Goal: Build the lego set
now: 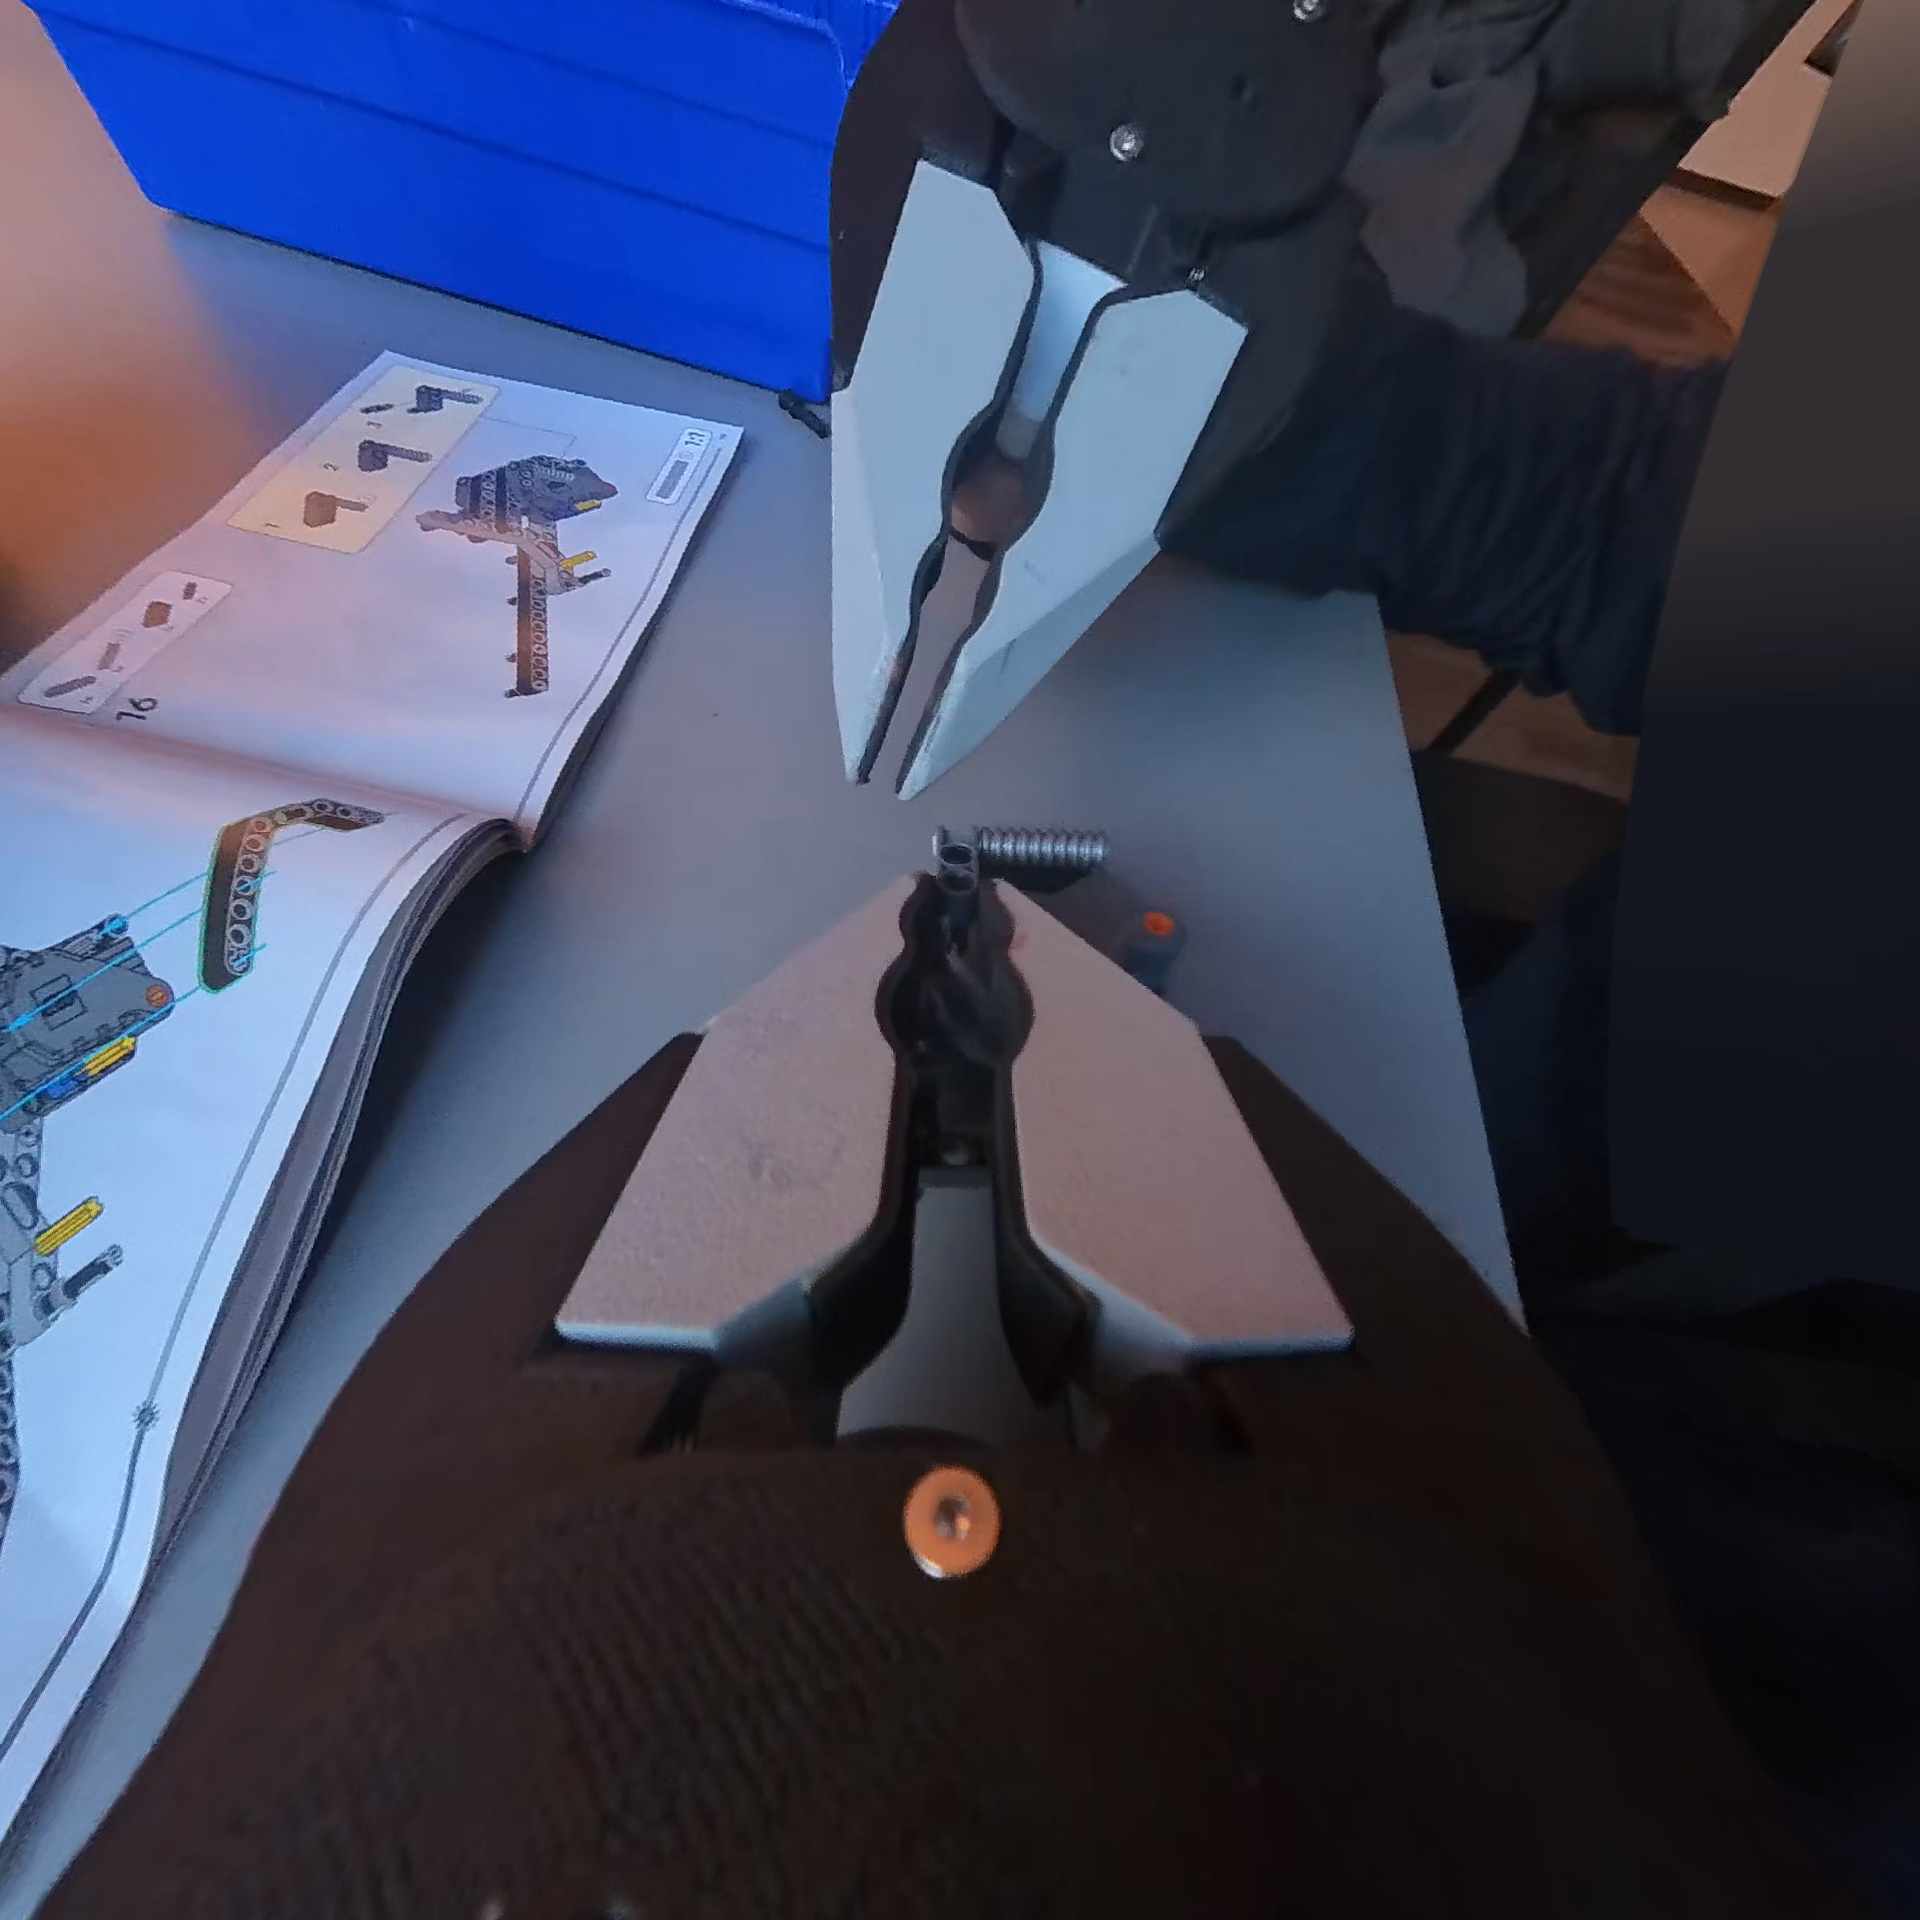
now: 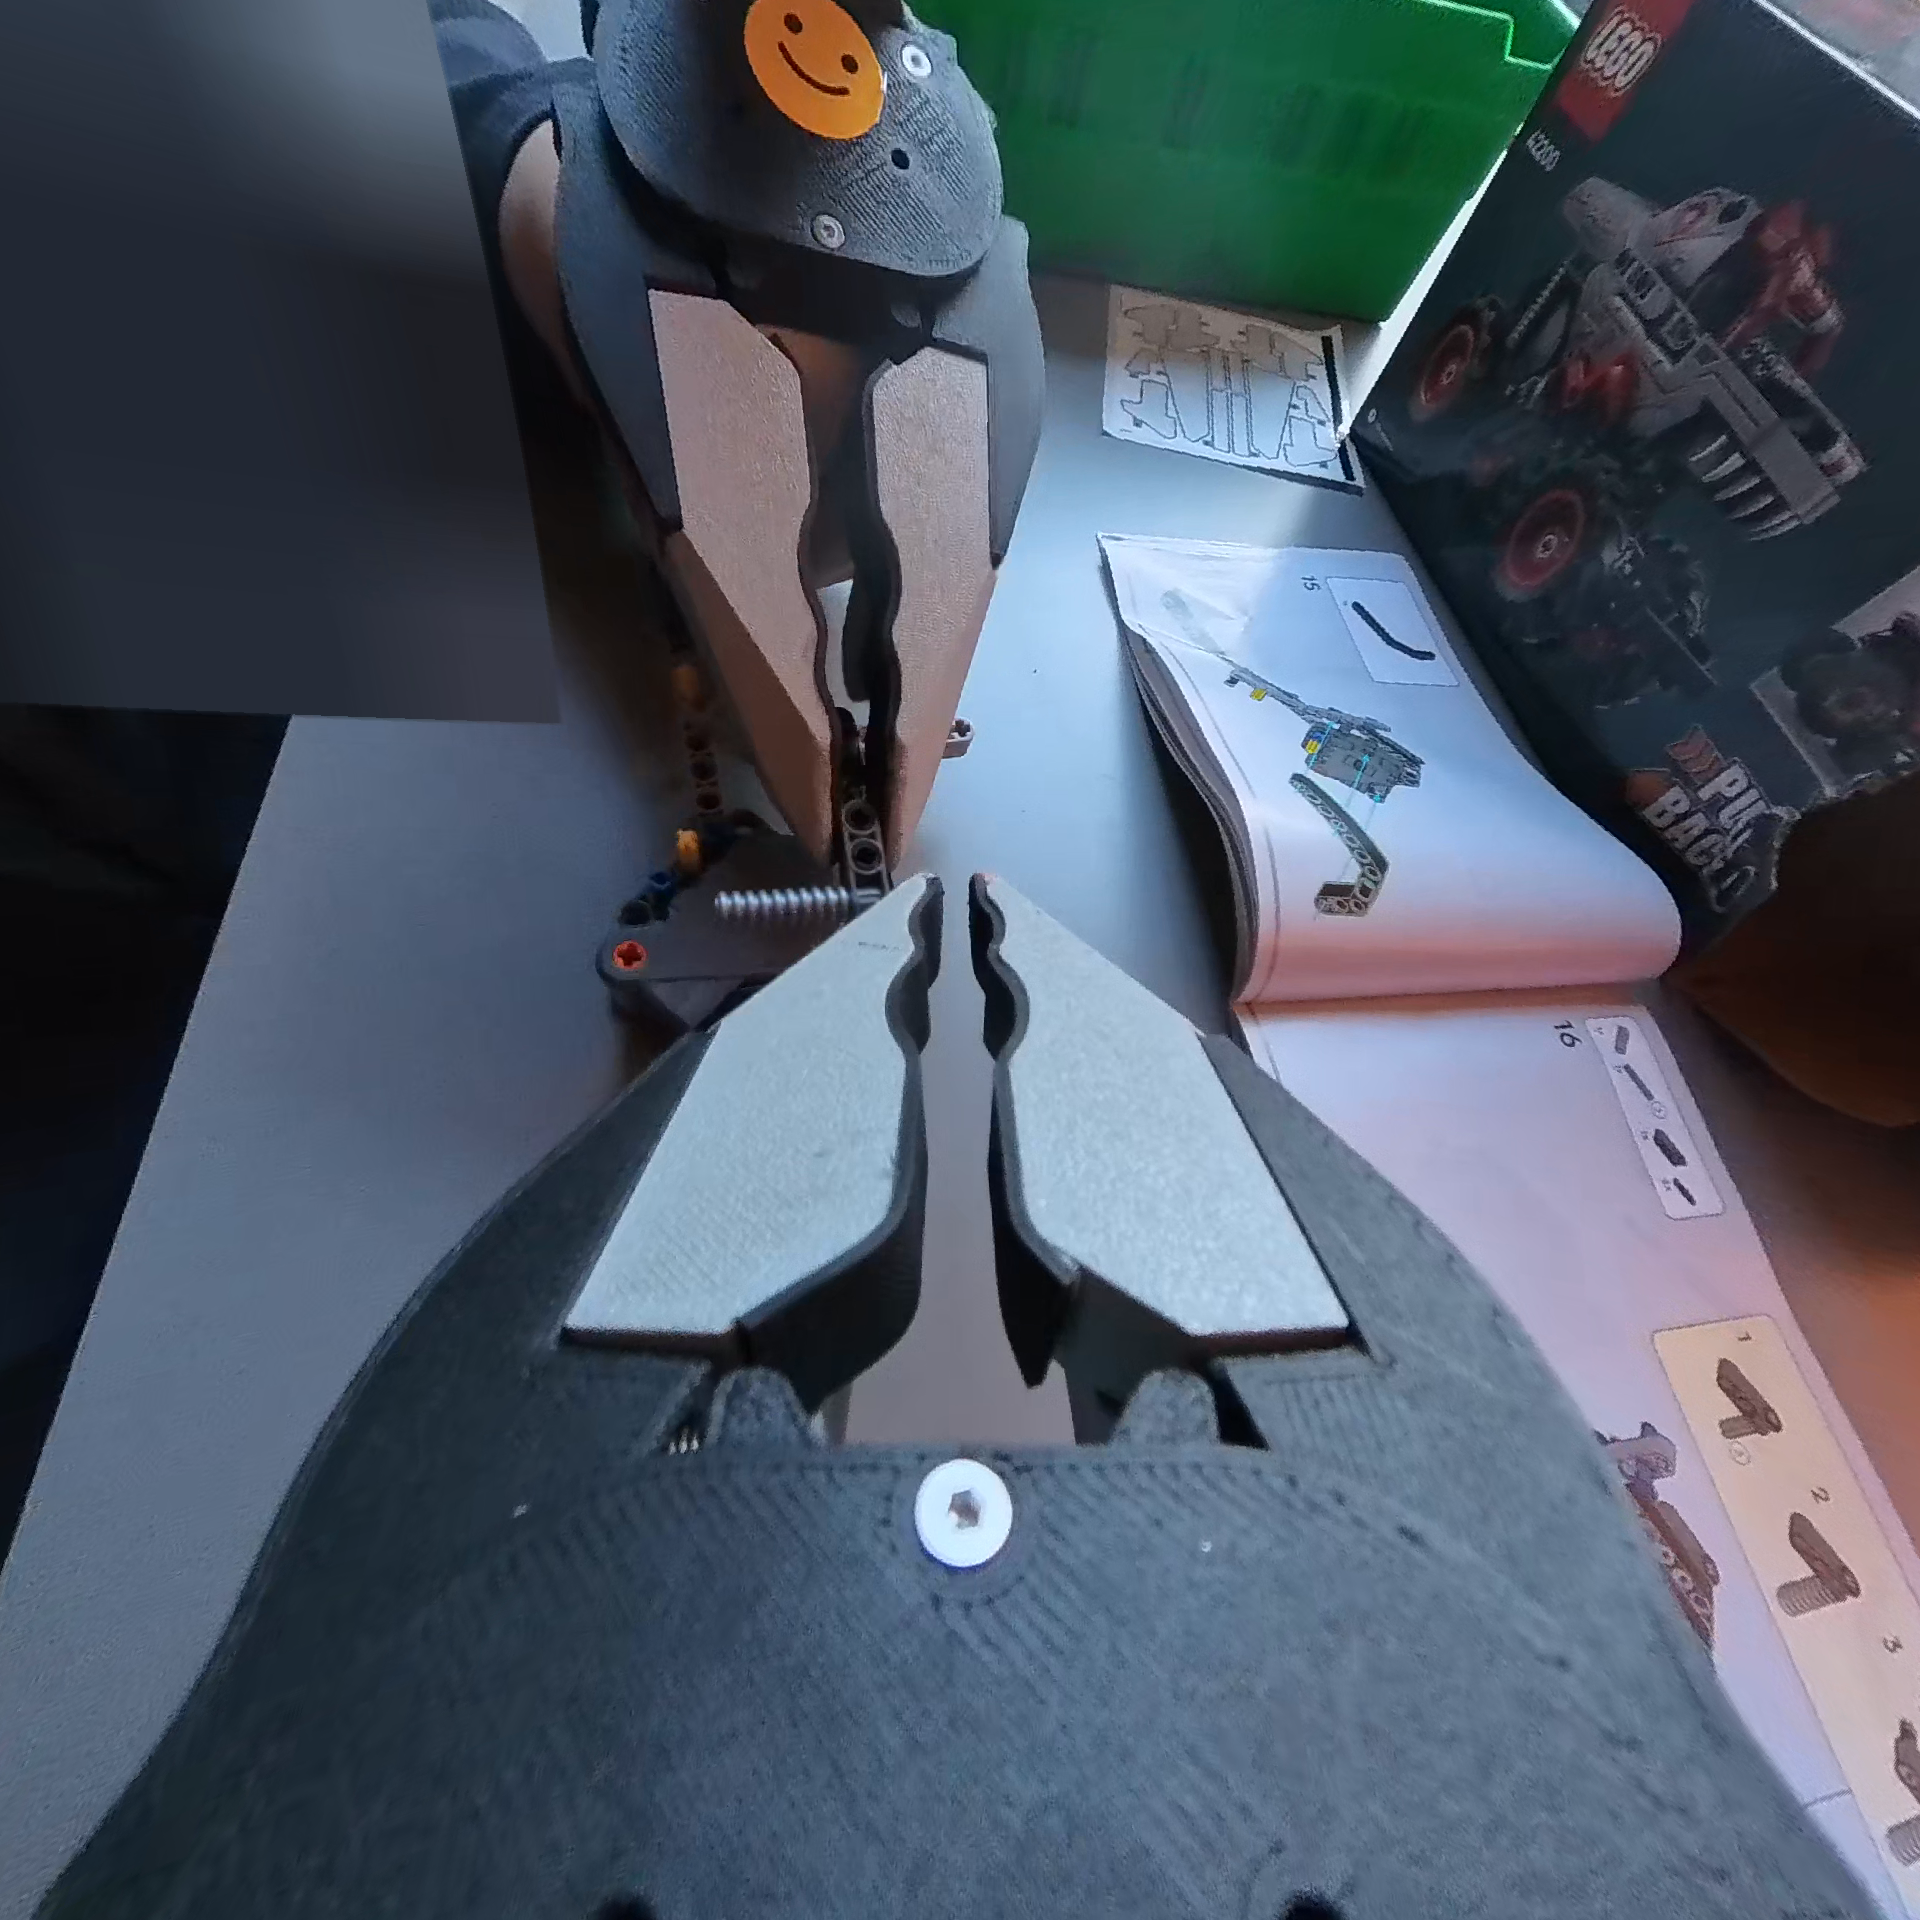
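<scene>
My left gripper (image 1: pixel 956 894) has tan fingers and is shut on a short dark grey beam (image 1: pixel 956 860) that sticks out past its tips. A grey worm gear (image 1: pixel 1044 847) hangs on the beam's right side. In the right wrist view the left gripper (image 2: pixel 862 821) points down and holds the beam (image 2: pixel 864 847), with the worm gear (image 2: pixel 784 904) to its left, above a dark assembly (image 2: pixel 665 961) with an orange pin. My right gripper (image 2: pixel 951 888) has grey fingers, is slightly open and empty. Its tips (image 1: pixel 878 784) are just short of the beam.
An open instruction booklet (image 1: pixel 364 644) (image 2: pixel 1455 883) lies beside the work spot. A blue bin (image 1: pixel 468 156), a green bin (image 2: pixel 1247 135), the set's box (image 2: pixel 1662 416) and a sticker sheet (image 2: pixel 1226 395) stand behind. The table edge (image 1: pixel 1455 935) is close to the assembly. Only a small space, under 4 cm, lies between the two pairs of fingers.
</scene>
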A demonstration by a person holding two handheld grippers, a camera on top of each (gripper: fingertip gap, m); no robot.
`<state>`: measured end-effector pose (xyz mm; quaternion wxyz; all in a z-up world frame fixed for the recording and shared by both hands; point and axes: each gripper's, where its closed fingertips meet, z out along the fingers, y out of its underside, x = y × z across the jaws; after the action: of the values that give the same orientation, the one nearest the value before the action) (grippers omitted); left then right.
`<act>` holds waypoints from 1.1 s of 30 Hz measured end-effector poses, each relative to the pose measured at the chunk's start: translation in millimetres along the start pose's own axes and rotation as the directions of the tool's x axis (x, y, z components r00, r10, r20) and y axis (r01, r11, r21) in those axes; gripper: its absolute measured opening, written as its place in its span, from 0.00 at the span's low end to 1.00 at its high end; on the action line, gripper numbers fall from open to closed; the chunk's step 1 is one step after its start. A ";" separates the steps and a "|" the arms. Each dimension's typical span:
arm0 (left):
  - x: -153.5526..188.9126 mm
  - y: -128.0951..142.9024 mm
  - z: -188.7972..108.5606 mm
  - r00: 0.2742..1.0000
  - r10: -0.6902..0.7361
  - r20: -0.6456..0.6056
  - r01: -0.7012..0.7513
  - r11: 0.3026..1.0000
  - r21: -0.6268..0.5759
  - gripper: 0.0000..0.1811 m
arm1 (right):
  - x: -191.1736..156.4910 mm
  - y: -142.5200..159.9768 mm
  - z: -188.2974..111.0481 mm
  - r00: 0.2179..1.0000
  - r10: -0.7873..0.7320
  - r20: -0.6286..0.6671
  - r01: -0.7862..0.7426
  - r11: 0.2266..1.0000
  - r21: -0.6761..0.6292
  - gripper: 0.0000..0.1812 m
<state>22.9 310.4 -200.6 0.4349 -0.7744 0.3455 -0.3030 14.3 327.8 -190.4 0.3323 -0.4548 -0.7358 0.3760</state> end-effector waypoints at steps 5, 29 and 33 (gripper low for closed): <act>-8.2 4.6 0.6 0.994 0.072 0.080 -0.069 0.997 -0.039 0.03 | -3.0 -1.6 -0.2 1.000 0.004 0.018 -0.004 1.000 0.009 0.02; 8.5 -3.5 2.7 0.981 0.178 0.074 -0.178 0.984 -0.016 0.03 | -25.0 2.5 2.1 0.985 0.047 0.168 -0.045 0.999 -0.014 0.05; 7.5 -2.7 2.8 0.979 0.186 0.083 -0.185 0.982 -0.023 0.03 | -26.4 3.6 3.1 0.981 0.059 0.183 -0.056 0.998 -0.022 0.03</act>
<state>30.1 306.8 -198.2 0.4698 -0.7541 0.3997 -0.2254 22.9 303.8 -198.9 0.2485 -0.4421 -0.7529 0.4195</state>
